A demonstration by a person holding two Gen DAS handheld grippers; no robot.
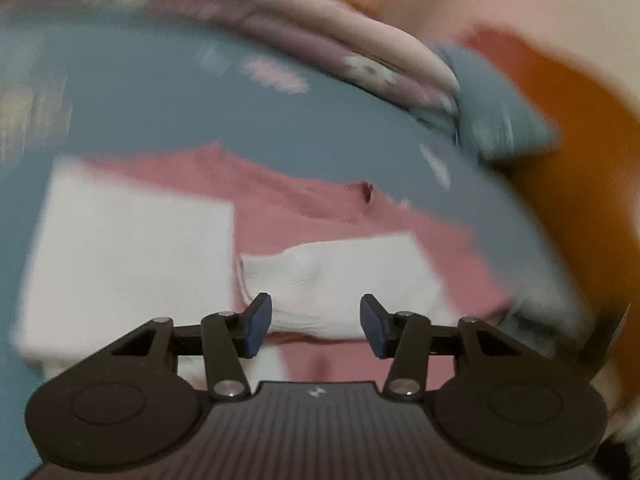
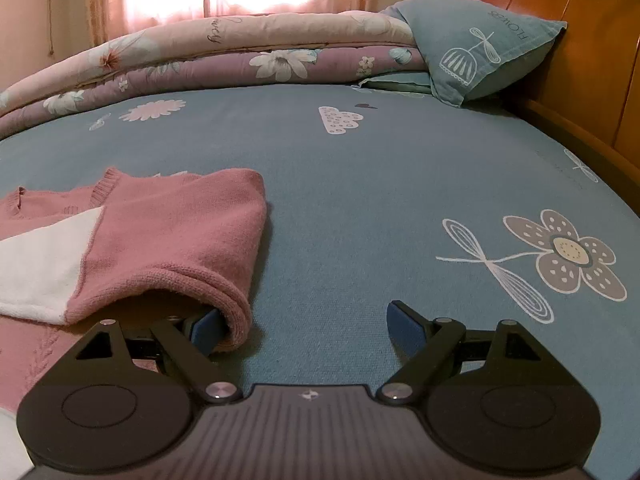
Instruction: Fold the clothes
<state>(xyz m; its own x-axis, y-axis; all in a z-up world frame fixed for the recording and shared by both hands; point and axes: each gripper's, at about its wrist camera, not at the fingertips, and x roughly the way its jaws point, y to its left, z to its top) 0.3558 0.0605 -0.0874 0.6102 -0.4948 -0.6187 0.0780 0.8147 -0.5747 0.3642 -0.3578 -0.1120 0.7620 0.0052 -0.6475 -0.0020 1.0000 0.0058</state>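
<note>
On the blue printed bedsheet [image 2: 360, 184], near the front-left of the right wrist view: the pink-and-white knitted sweater [image 2: 172, 232], partly folded, its pink sleeve or side panel doubled over the body, with a rolled hem edge at the near corner. The left wrist view is motion-blurred; it shows the same sweater [image 1: 288, 216] with white panels across the pink body.

Right gripper [image 2: 304, 328]: jaws wide. Its left finger is tucked just under the rolled hem and touches the knit; its right finger stands on bare sheet, well apart from the garment. Nothing pinched.

Left gripper [image 1: 316, 326]: jaws about half apart, a white ribbed part of the sweater lying beyond and between the fingertips. The pads do not appear to press on it; blur limits certainty.

Surroundings: folded floral quilt [image 2: 200, 56] along the far side, blue embroidered pillow [image 2: 476, 52] against the wooden headboard [image 2: 560, 20].

Risks, as judged:
- If the right jaws close from here, they could pinch only the top layer of the rolled hem, and the fold beneath would slip open on lifting.
- The right-hand finger sits on the sheet; closing could gather sheet together with knit and drag it.
- Loose knit stretches; uneven pull between the two grippers would skew the fold line.
- The left gripper could close on air, or on one ribbed layer only.
</note>
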